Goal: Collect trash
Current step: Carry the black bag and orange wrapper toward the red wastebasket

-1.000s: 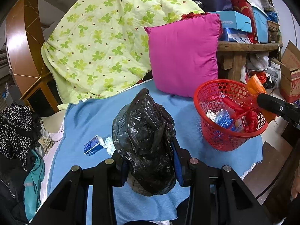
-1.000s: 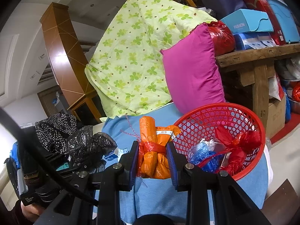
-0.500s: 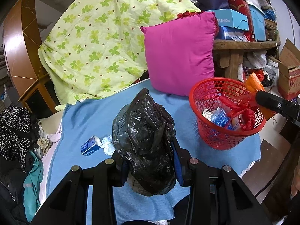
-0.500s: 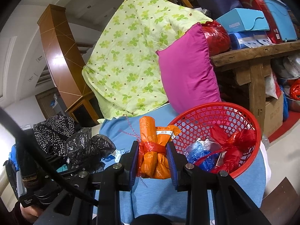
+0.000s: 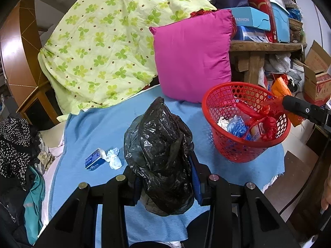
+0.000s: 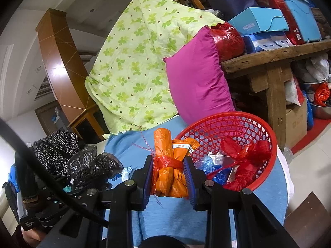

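My left gripper (image 5: 165, 173) is shut on a crumpled black plastic bag (image 5: 161, 153), held above the blue blanket (image 5: 99, 132). My right gripper (image 6: 168, 172) is shut on an orange wrapper bundle (image 6: 167, 165) tied with red plastic, just left of the red mesh basket (image 6: 238, 124). The basket (image 5: 219, 99) holds red and blue plastic trash. A small blue box (image 5: 94, 160) and a white crumpled tissue (image 5: 113, 158) lie on the blanket left of the black bag. The right gripper's finger (image 5: 300, 108) and its orange bundle (image 5: 281, 86) show by the basket's right rim in the left wrist view.
A magenta pillow (image 5: 192, 57) and a green floral quilt (image 5: 107, 41) stand behind the blanket. A wooden bench (image 6: 275, 62) with boxes is at the right. Dark clothes (image 5: 14, 140) lie at the left. A cardboard box (image 5: 316, 78) sits on the floor.
Both grippers keep their loads. The left wrist view has shifted a little, so the basket sits slightly further left. The right gripper has edged closer to the basket.
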Demonstrator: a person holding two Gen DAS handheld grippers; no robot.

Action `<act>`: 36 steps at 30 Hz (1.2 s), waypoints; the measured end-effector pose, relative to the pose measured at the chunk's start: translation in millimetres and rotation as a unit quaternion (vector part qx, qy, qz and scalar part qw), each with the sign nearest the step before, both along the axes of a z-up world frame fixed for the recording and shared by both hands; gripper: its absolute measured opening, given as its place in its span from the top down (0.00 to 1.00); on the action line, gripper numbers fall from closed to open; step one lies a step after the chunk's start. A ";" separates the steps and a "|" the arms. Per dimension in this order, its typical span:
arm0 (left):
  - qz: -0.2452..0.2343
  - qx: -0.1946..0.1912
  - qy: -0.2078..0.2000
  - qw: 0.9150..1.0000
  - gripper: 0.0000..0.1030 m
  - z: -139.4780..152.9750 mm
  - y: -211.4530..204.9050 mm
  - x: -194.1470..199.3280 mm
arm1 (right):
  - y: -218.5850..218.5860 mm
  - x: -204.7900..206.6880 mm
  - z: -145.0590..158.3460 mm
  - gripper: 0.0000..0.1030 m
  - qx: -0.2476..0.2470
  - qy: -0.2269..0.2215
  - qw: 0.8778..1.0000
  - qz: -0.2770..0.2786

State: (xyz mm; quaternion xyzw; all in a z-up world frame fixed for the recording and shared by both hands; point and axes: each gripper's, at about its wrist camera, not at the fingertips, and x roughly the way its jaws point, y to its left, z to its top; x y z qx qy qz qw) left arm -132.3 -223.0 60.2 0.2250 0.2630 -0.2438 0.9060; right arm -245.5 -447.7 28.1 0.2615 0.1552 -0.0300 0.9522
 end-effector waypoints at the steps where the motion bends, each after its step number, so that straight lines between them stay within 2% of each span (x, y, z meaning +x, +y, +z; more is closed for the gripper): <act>1: -0.001 0.000 0.001 1.000 0.60 -0.2 -0.5 -0.1 | -0.8 -0.4 -0.3 0.70 0.000 0.000 1.000 -0.001; 36: -0.022 -0.001 0.029 0.999 0.60 -4.4 -5.3 -4.3 | -9.0 -3.8 -6.5 0.70 0.011 0.005 1.000 -0.011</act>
